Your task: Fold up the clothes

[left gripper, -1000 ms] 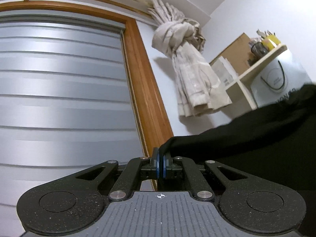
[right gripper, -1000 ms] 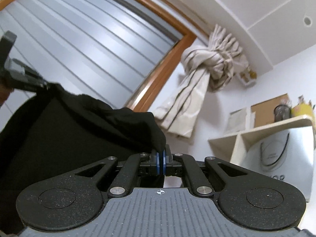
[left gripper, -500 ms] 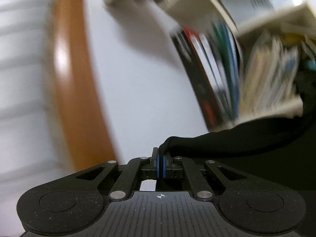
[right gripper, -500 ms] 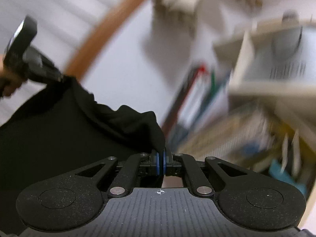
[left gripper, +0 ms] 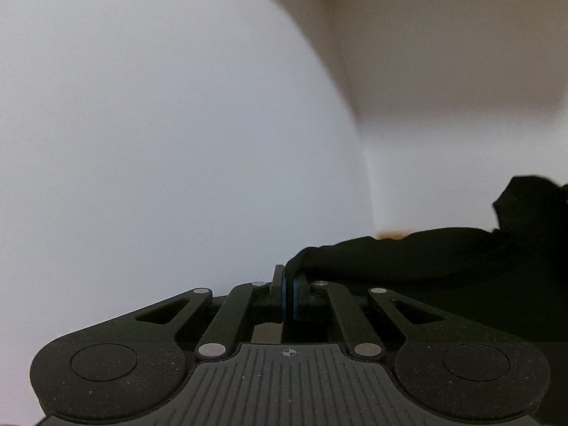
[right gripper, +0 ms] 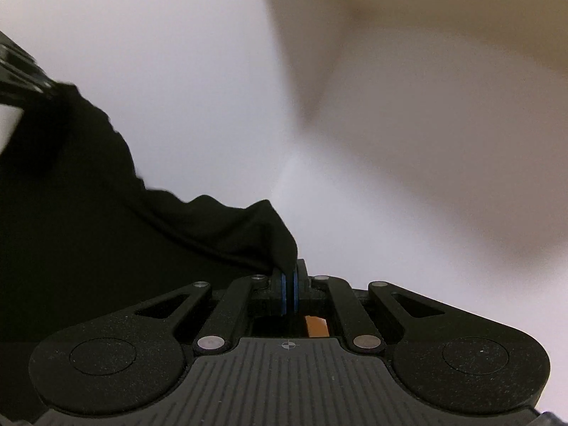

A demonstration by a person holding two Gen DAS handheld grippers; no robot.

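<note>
- Here the black garment [right gripper: 106, 241] spans between both tools, filling the right view's left side.
- Left gripper [left gripper: 289, 277] is clamped on one corner.
- Right gripper [right gripper: 289, 277] is clamped on another corner.

right tool [right gripper: 288, 285] clamped on black garment [right gripper: 106, 230] | left tool [right gripper: 21, 71] far left

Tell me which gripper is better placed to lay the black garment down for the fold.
Neither clearly. The left gripper and the right gripper are each shut on an edge of the black garment, which spans between them. Lowering it likely takes both together, though the surface below is not visible.
</note>
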